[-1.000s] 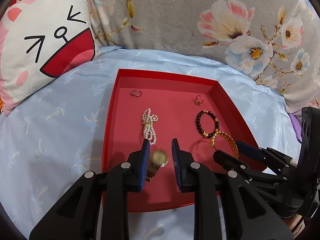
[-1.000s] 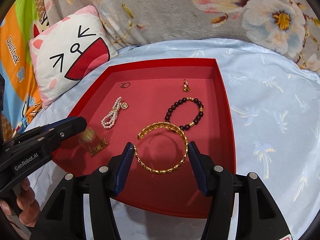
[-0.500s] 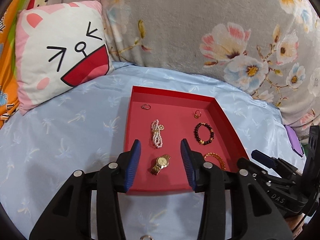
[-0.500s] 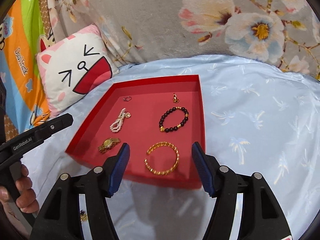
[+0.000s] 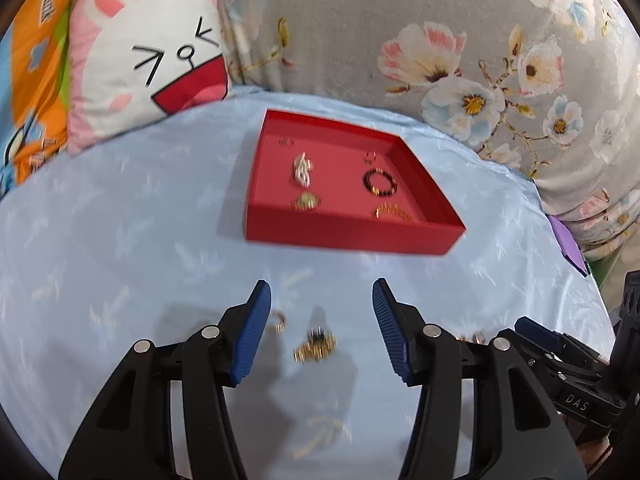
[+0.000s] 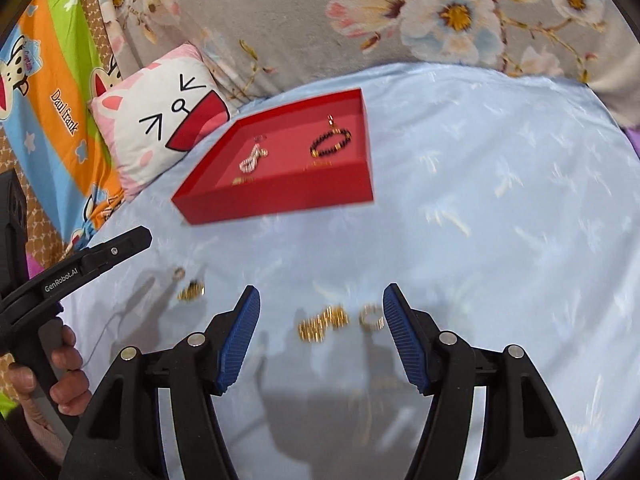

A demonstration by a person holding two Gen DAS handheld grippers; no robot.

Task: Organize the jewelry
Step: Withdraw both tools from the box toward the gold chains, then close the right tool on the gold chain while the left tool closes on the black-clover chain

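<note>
A red tray [image 5: 344, 236] [image 6: 280, 196] lies on the blue sheet and holds a pearl bracelet [image 5: 302, 168], a gold watch [image 5: 307, 201], a dark bead bracelet [image 5: 380, 183], a gold bangle [image 5: 392, 213] and small rings. My left gripper [image 5: 320, 322] is open and empty above a gold piece with a dark stone [image 5: 316, 346]; a gold ring [image 5: 277, 322] lies by its left finger. My right gripper [image 6: 320, 328] is open and empty over a gold chain bracelet [image 6: 324, 322] and a gold ring [image 6: 372, 318].
A cat-face pillow [image 5: 148, 56] and a floral blanket [image 5: 440, 40] lie behind the tray. The left gripper's handle and a hand [image 6: 60, 360] show at the left of the right wrist view. A purple item [image 5: 568, 240] lies at the right.
Both grippers pulled back from the tray toward the near side of the sheet. The watch and gold bangle stay in the tray. Loose gold pieces on the sheet came into view.
</note>
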